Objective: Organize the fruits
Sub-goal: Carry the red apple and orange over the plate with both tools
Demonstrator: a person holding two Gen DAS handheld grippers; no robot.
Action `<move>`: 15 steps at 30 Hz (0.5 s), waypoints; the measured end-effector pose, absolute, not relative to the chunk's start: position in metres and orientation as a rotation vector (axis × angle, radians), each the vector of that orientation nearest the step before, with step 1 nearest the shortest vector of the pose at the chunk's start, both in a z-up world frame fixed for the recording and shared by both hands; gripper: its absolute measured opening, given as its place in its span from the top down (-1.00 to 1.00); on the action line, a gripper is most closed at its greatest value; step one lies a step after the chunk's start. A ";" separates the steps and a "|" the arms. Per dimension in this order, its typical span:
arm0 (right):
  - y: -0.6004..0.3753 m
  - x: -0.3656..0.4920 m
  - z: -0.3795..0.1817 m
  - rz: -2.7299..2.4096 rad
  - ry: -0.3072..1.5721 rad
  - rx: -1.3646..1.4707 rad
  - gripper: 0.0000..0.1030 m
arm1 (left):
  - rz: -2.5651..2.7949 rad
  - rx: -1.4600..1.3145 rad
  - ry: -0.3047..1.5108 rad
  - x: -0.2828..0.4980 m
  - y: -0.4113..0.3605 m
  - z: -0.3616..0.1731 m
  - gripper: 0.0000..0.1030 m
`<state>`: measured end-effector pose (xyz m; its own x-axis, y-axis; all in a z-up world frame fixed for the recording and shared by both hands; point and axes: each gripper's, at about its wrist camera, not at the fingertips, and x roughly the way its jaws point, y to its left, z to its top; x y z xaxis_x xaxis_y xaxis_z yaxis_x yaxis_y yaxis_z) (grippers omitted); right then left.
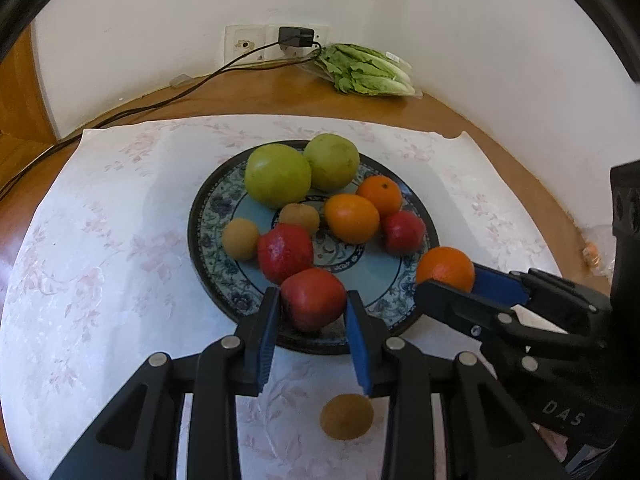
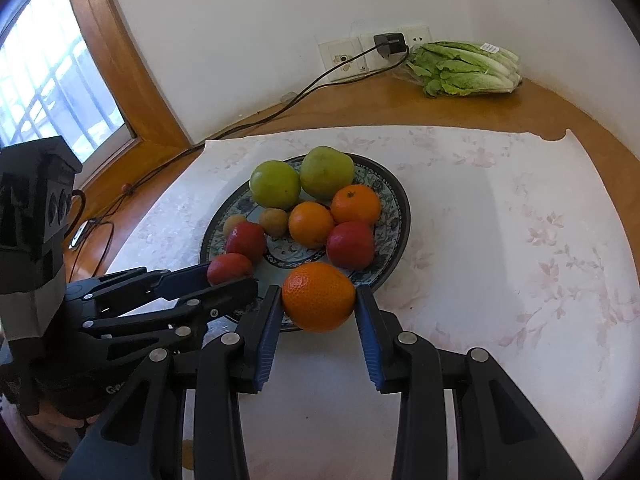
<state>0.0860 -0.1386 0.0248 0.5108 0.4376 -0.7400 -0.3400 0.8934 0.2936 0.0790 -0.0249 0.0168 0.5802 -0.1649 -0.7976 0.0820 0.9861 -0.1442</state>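
Observation:
A blue patterned plate (image 1: pixel 216 200) (image 2: pixel 394 196) holds two green fruits (image 1: pixel 278 174), two oranges (image 1: pixel 351 218), red fruits (image 1: pixel 285 252) and small brown fruits (image 1: pixel 241 239). My left gripper (image 1: pixel 313 300) is shut on a red fruit (image 1: pixel 313 298) over the plate's near rim; it also shows in the right wrist view (image 2: pixel 230 267). My right gripper (image 2: pixel 318 298) is shut on an orange (image 2: pixel 319 296) at the plate's near right edge, seen in the left wrist view (image 1: pixel 445 268) too. One brown fruit (image 1: pixel 346 416) lies on the cloth below the left gripper.
A white floral cloth (image 1: pixel 100 240) (image 2: pixel 500 240) covers the round wooden table. Bagged lettuce (image 1: pixel 364 70) (image 2: pixel 466 68) lies at the back by the wall. A black cable (image 1: pixel 160 106) runs from a wall socket across the table's left side. A window (image 2: pixel 48 92) is at left.

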 end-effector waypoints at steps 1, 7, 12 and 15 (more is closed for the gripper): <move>-0.138 0.086 0.025 0.469 0.919 0.110 0.27 | -0.146 -0.092 0.939 0.079 -0.026 0.016 0.35; -0.134 0.088 0.023 0.463 0.913 0.093 0.27 | -0.161 -0.108 0.934 0.081 -0.023 0.014 0.35; -0.131 0.088 0.023 0.457 0.901 0.078 0.27 | -0.169 -0.117 0.933 0.082 -0.019 0.014 0.35; -0.131 0.087 0.023 0.453 0.897 0.082 0.27 | -0.169 -0.118 0.933 0.082 -0.019 0.014 0.35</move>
